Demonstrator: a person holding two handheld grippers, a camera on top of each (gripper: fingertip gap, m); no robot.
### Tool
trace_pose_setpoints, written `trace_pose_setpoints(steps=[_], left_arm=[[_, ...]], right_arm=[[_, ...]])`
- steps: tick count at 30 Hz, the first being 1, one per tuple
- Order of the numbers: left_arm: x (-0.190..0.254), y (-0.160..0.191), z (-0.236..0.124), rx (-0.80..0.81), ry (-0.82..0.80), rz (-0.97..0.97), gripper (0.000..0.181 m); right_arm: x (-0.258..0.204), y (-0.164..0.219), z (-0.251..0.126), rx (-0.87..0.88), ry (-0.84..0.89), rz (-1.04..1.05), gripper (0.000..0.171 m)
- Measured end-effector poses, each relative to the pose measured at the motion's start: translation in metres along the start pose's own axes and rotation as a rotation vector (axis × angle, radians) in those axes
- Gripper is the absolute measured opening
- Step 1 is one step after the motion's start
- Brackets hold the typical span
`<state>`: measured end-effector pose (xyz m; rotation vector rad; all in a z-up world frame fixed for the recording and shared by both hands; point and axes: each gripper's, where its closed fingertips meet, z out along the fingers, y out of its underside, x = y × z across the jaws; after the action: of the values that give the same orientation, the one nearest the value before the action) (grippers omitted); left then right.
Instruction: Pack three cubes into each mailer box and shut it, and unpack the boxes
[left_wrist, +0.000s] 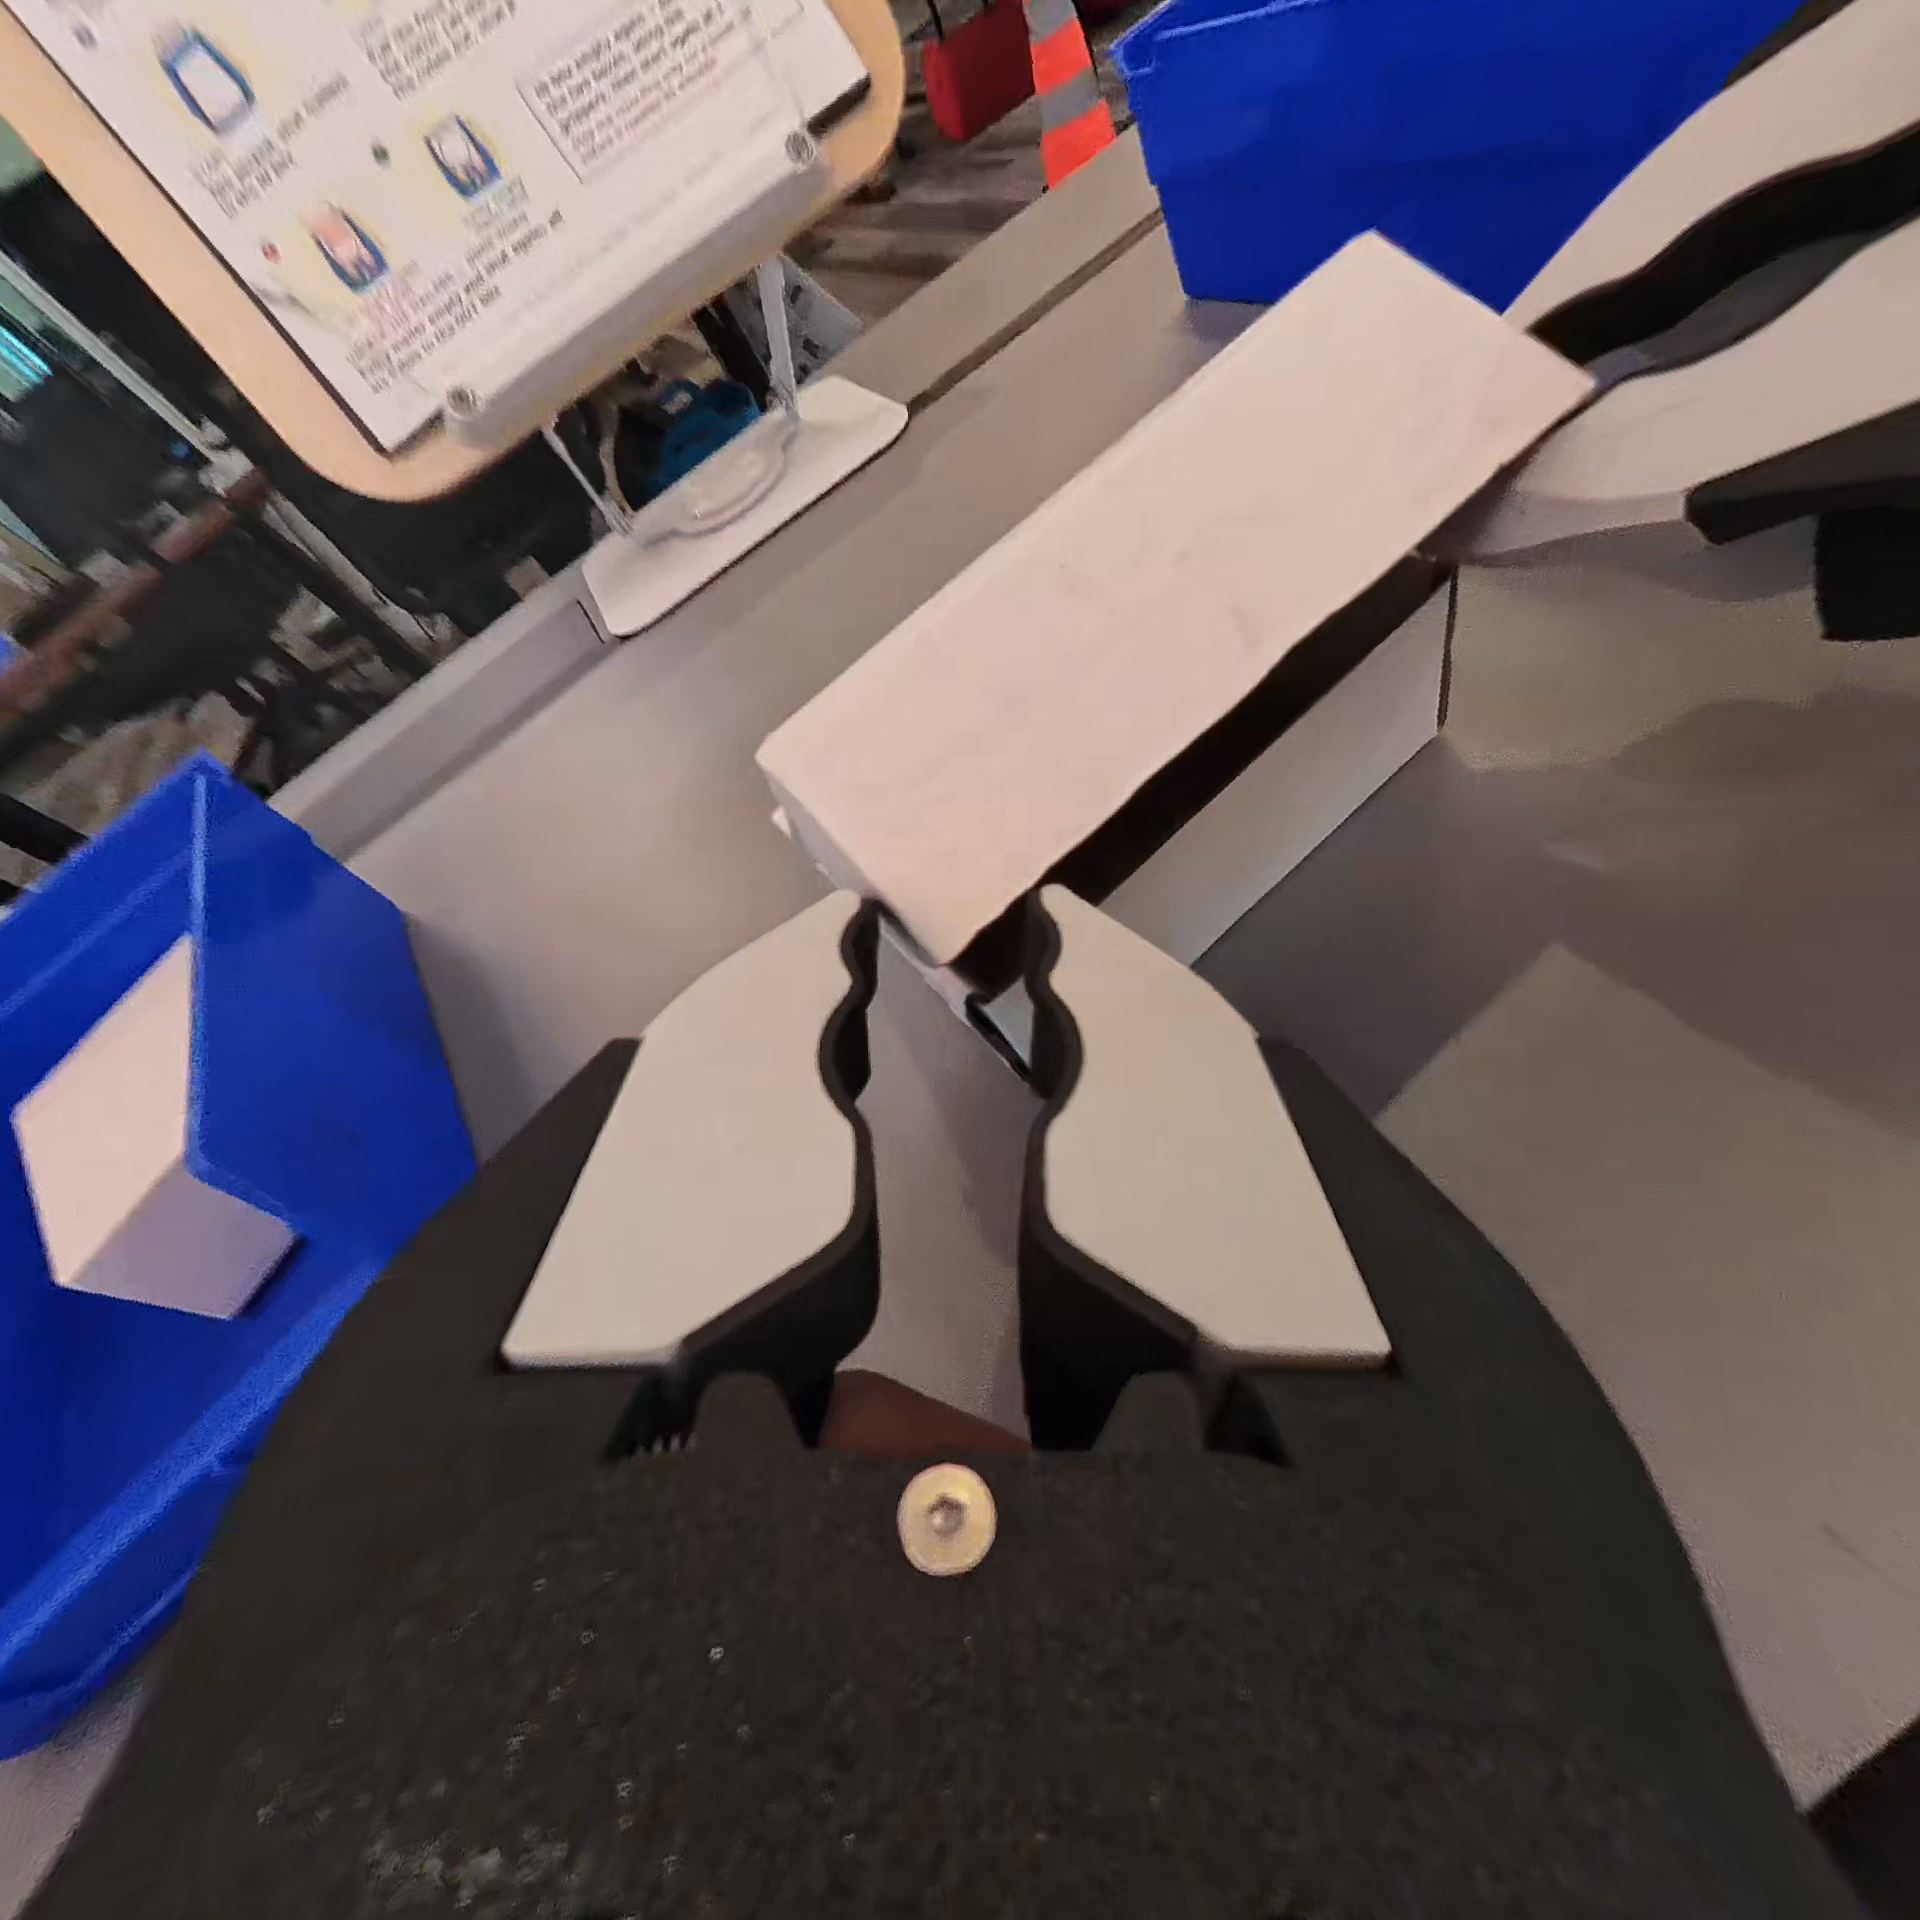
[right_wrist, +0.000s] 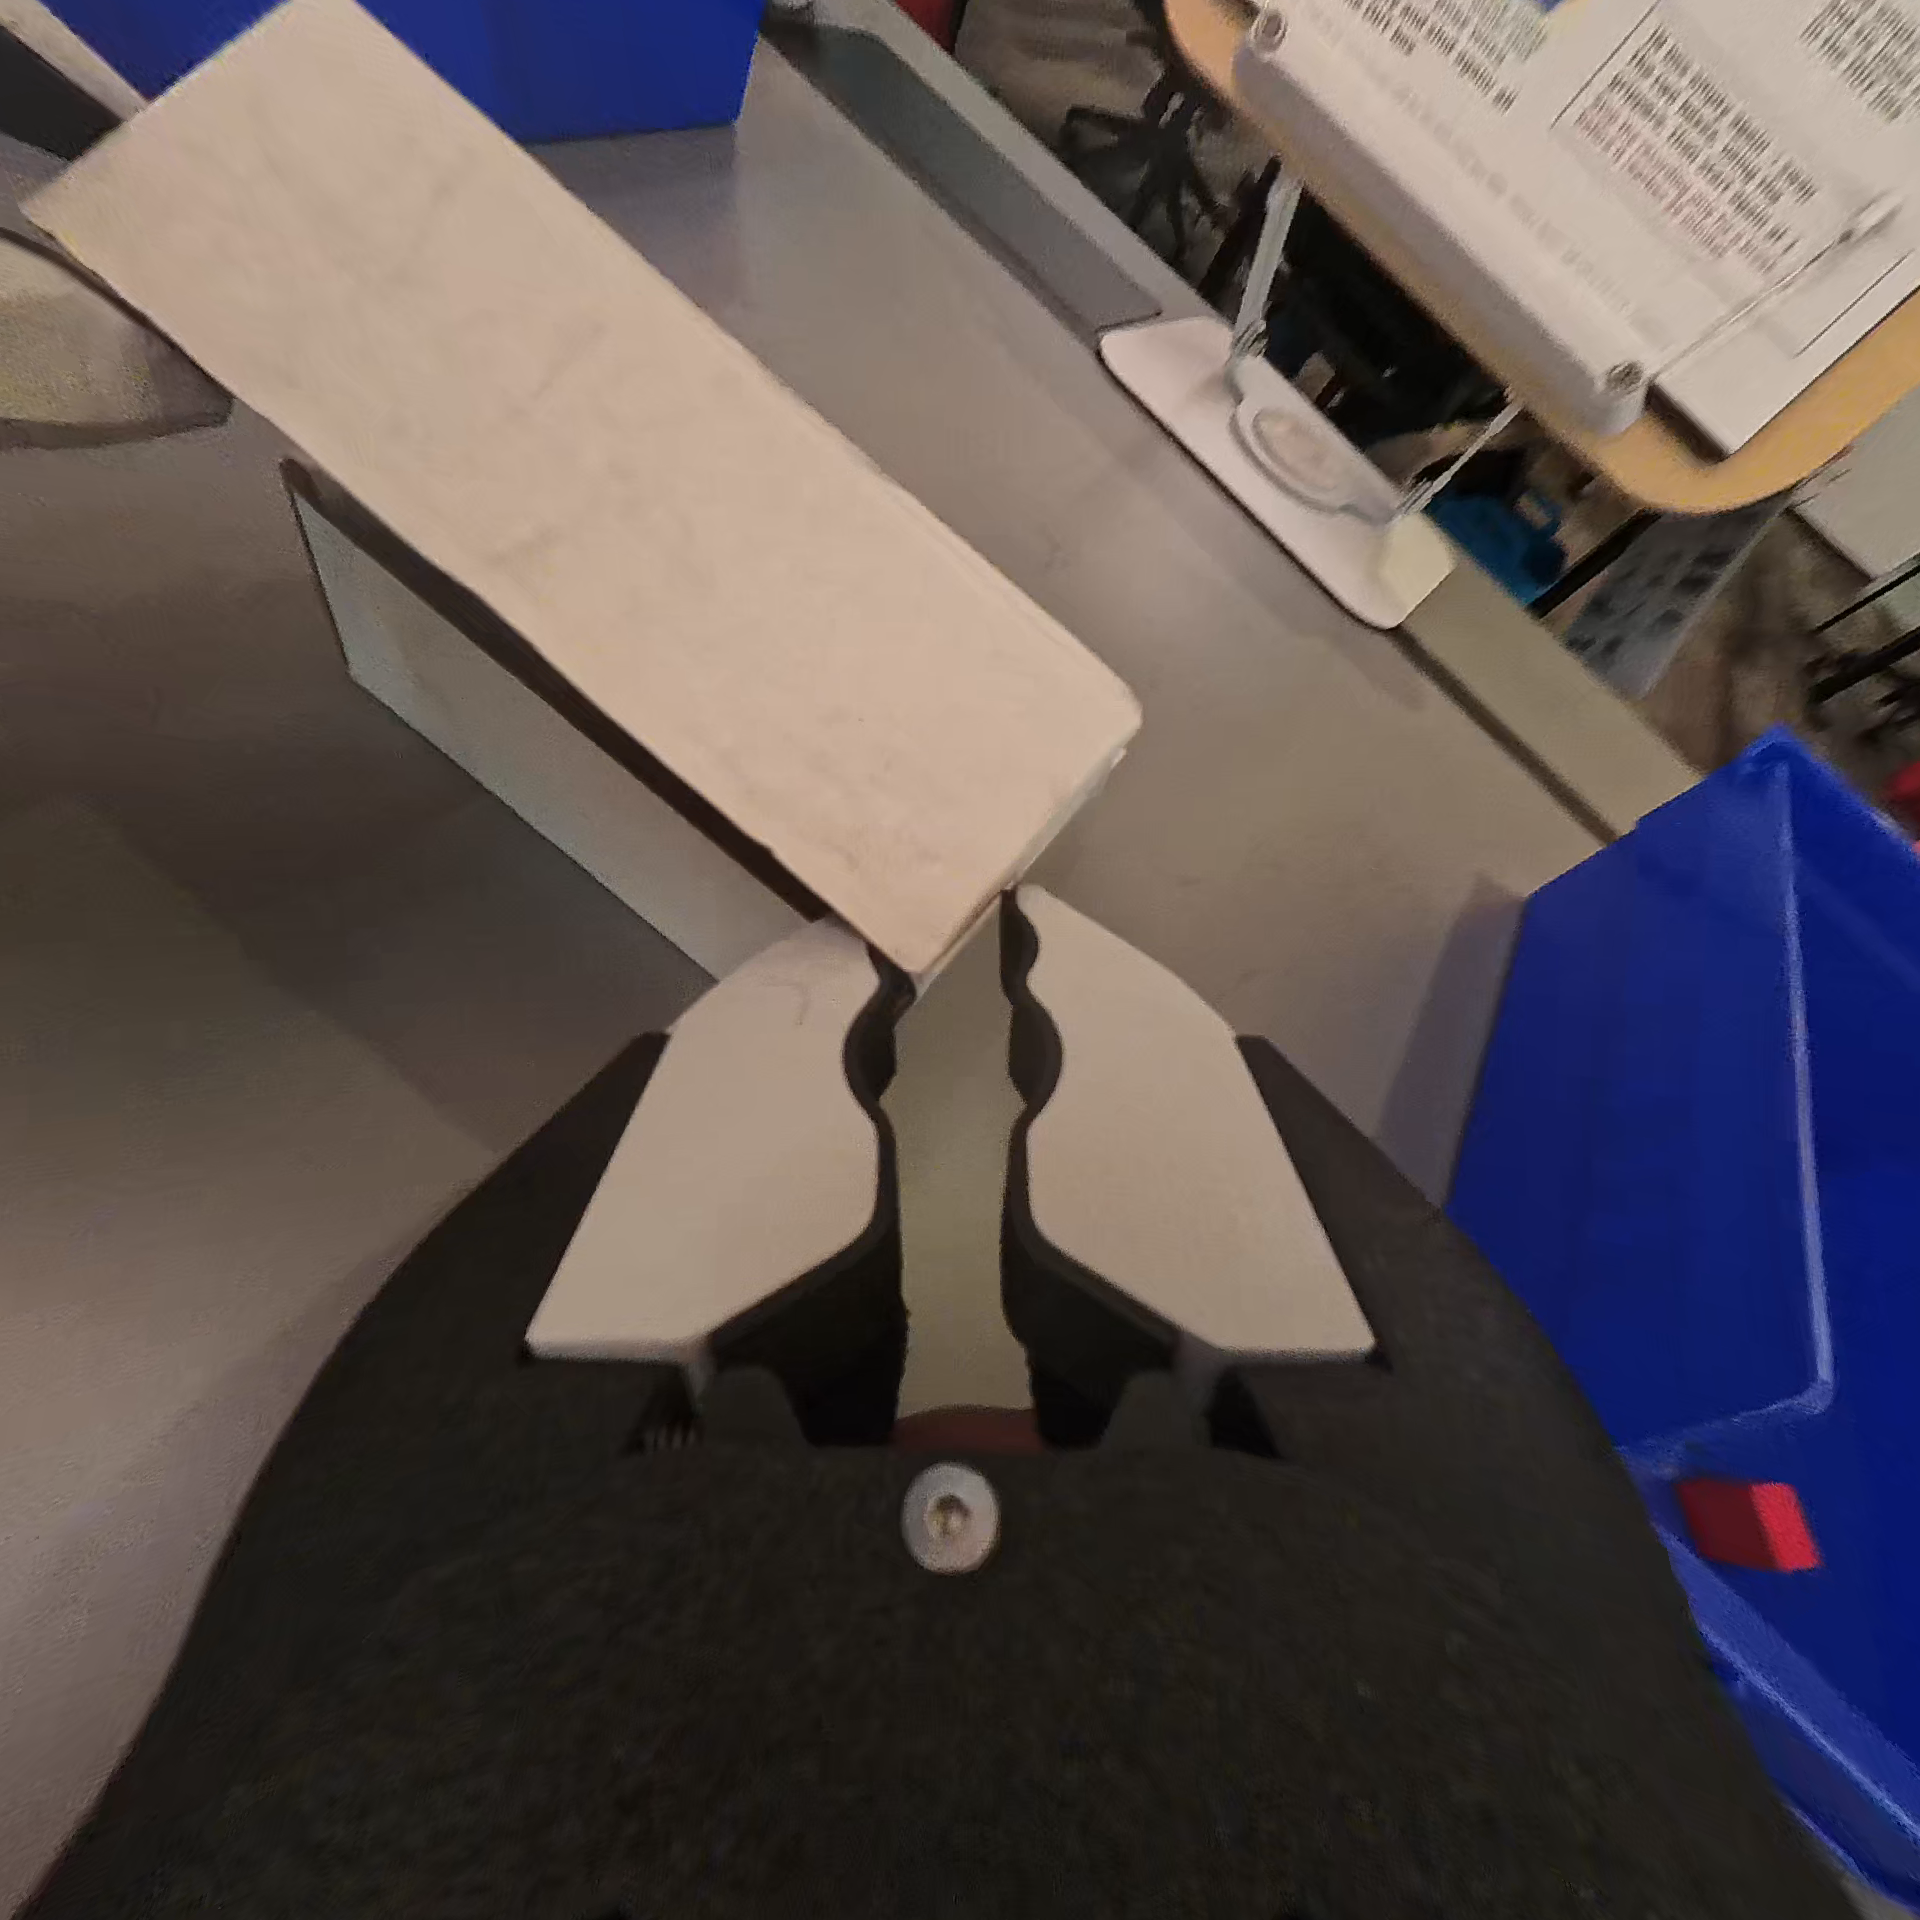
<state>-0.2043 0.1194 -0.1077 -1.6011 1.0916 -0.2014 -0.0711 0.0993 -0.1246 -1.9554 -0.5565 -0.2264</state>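
Both tongs, left (left_wrist: 951, 914) and right (right_wrist: 951, 925), sat slightly spread at opposite corners of the white mailer box (left_wrist: 1143, 613), its lid raised off the base. Couldn't tell if either actually pinched it, on that grey counter (left_wrist: 1558, 935).

box (left_wrist: 1143, 623) mid-table (left_wrist: 623, 831) | bins (left_wrist: 260, 1143) L, R & behind (cube (left_wrist: 135, 1164) in L) | sign stand (left_wrist: 727, 499) far edge

Left claw (left_wrist: 951, 914) seen from behind along its two grey-faced fingers (left_wrist: 727, 1132), black wavy pads facing inward, a narrow gap between them, tips spread either side of a white box corner. Right claw (right_wrist: 956, 925) posed alike: fingers (right_wrist: 1164, 1164) a little apart, left tip touching the white lid's near corner. Also visible in the left wrist view, far right: the right claw's fingertips at the lid's other end.
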Motion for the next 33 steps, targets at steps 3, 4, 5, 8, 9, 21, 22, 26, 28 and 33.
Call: trace_pose_setpoints(steps=[3,4,5,8,9,21,22,26,28,33], left_arm=[[0.001,0.002,0.000,-0.018,-0.002,0.015,0.022],[0.001,0.003,0.000,-0.030,0.010,-0.009,0.021],[0.003,0.004,-0.002,-0.037,0.039,-0.037,0.021],[0.007,0.007,-0.013,-0.058,0.112,-0.132,0.019],[0.011,0.010,-0.018,-0.081,0.137,-0.156,0.019],[0.049,0.054,-0.022,-0.269,0.376,-0.256,0.017],[0.047,0.054,-0.022,-0.266,0.370,-0.252,0.018],[0.041,0.047,-0.028,-0.224,0.400,-0.249,0.025],[0.038,0.043,-0.032,-0.197,0.438,-0.261,0.033],[0.033,0.044,-0.023,-0.179,0.496,-0.344,0.060]], right_arm=[[0.001,0.001,0.001,-0.018,0.038,-0.021,0.013],[-0.001,0.001,-0.001,-0.026,0.024,-0.020,0.012],[-0.003,0.002,-0.003,-0.041,0.011,-0.015,0.012],[-0.017,0.008,-0.013,-0.117,-0.092,0.025,0.009],[-0.025,0.012,-0.018,-0.160,-0.146,0.052,0.009],[-0.055,0.061,-0.011,-0.355,-0.343,0.211,0.011],[-0.052,0.062,-0.010,-0.345,-0.336,0.215,0.014],[-0.045,0.065,-0.021,-0.339,-0.386,0.166,0.024],[-0.038,0.069,-0.027,-0.343,-0.412,0.147,0.027],[-0.036,0.050,-0.020,-0.229,-0.465,0.294,0.032]])
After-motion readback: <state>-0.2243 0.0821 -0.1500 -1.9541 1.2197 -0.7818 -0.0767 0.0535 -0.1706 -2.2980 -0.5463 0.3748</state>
